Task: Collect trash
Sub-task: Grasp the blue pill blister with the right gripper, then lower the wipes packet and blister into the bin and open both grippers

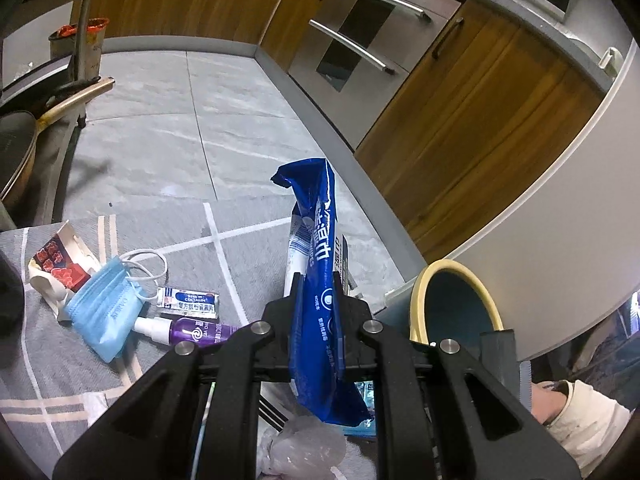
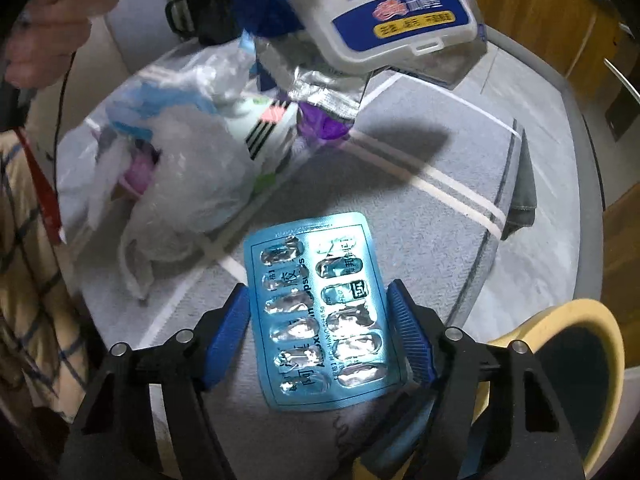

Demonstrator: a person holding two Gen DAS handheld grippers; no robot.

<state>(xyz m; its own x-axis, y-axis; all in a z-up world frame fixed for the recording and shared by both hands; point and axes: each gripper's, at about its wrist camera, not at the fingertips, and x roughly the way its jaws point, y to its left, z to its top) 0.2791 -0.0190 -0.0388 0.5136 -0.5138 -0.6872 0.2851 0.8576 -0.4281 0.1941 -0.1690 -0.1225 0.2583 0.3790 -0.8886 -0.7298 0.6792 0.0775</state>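
Note:
My left gripper (image 1: 318, 286) is shut on a blue wet-wipes pack (image 1: 316, 264) and holds it upright above the grey mat (image 1: 60, 364). The same pack (image 2: 384, 4) hangs at the top of the right wrist view. My right gripper (image 2: 320, 304) is shut on a blue blister pack of emptied capsules (image 2: 318, 312), held flat above the mat (image 2: 420, 208). A dark bin with a yellow rim (image 1: 456, 304) stands just right of both grippers and also shows in the right wrist view (image 2: 580, 364). A blue face mask (image 1: 108, 312), a crumpled red and white carton (image 1: 60, 268), a small medicine box (image 1: 188, 302) and a purple spray bottle (image 1: 188, 332) lie on the mat at the left.
A clear plastic bag stuffed with scraps (image 2: 168, 160) lies on the mat ahead of the right gripper. Wooden cabinets (image 1: 460, 112) and an oven front (image 1: 360, 52) line the grey tile floor (image 1: 168, 120). A pan (image 1: 24, 140) rests at the far left.

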